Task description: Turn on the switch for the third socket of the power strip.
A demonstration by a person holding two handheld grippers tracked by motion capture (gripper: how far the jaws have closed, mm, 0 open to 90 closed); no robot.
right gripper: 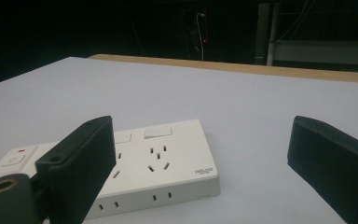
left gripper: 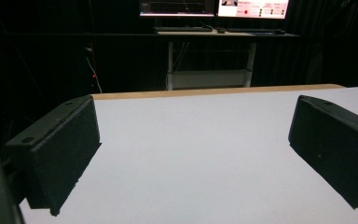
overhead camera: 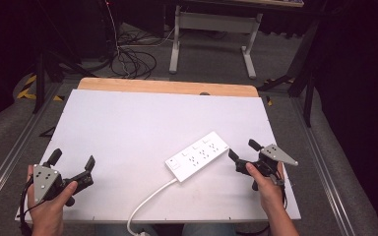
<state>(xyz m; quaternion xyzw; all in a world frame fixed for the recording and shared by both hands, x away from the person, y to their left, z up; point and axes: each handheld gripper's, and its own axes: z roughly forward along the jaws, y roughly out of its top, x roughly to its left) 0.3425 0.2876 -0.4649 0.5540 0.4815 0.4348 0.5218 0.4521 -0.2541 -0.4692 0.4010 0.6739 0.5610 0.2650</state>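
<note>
A white power strip [overhead camera: 197,155] lies slantwise on the white table top [overhead camera: 128,128], right of the middle, its white cable [overhead camera: 147,201] running off the near edge. My right gripper [overhead camera: 243,150] is held just right of the strip's far end, open, with nothing between its jaws. In the right gripper view the power strip [right gripper: 158,163] lies close ahead, partly behind the left jaw, and the right gripper [right gripper: 200,172] stands wide. My left gripper [overhead camera: 72,161] is held at the near left corner, open and empty. The left gripper [left gripper: 193,154] looks over bare table [left gripper: 191,140].
A wooden strip [overhead camera: 167,87] edges the table's far side. Beyond it stand a desk frame [overhead camera: 211,34] and loose cables [overhead camera: 133,61] on the floor. Monitors [left gripper: 214,8] glow on a desk far ahead in the left gripper view. Dark stands flank the table.
</note>
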